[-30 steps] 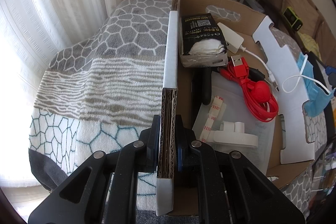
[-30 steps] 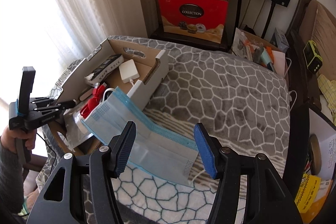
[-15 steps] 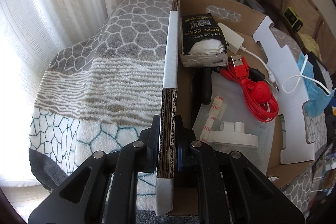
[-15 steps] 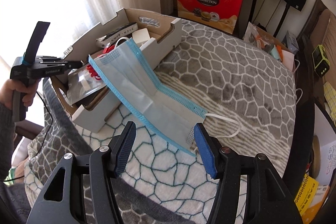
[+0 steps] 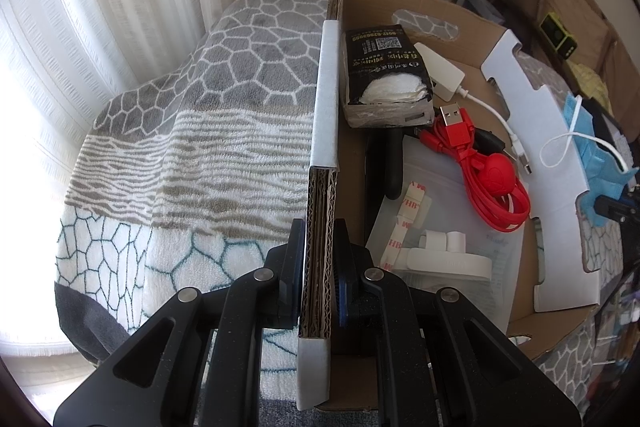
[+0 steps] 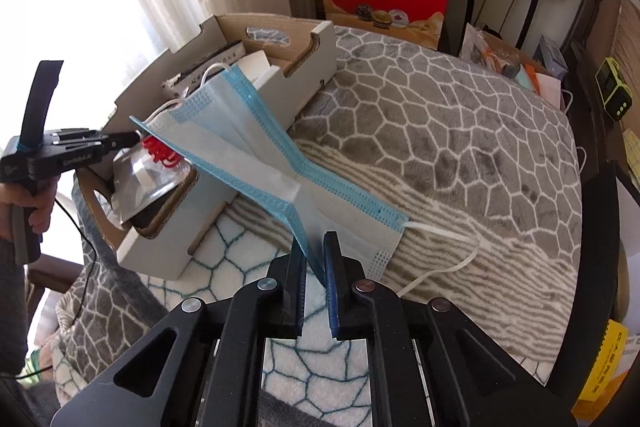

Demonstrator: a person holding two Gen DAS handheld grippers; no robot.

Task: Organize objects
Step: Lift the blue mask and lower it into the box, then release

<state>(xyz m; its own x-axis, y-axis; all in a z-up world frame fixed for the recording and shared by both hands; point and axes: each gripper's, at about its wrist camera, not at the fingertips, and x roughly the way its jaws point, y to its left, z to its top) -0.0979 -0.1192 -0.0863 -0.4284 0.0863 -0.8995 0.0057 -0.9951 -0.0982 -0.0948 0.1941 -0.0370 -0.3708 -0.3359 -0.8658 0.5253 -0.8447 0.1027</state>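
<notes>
We had the left tool (image 5: pixel 320 267) pinching the near wall of the cardboard box (image 5: pixel 448 27), steadying it on the blanket (image 6: pixel 460 131). Our right tool (image 6: pixel 314 267) had just been closing and now pinched the near fold of the face mask (image 6: pixel 256 155), which draped from the blanket onto the box's right rim. Best to lift high, clear the rim, mind the trailing ear loop (image 6: pixel 452 267), drop inside beside the red cable (image 5: pixel 488 187).

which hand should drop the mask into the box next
Right. The right gripper has just closed its jaws on the blue mask, while the left gripper is clamped on the cardboard box wall, steadying it.
</notes>
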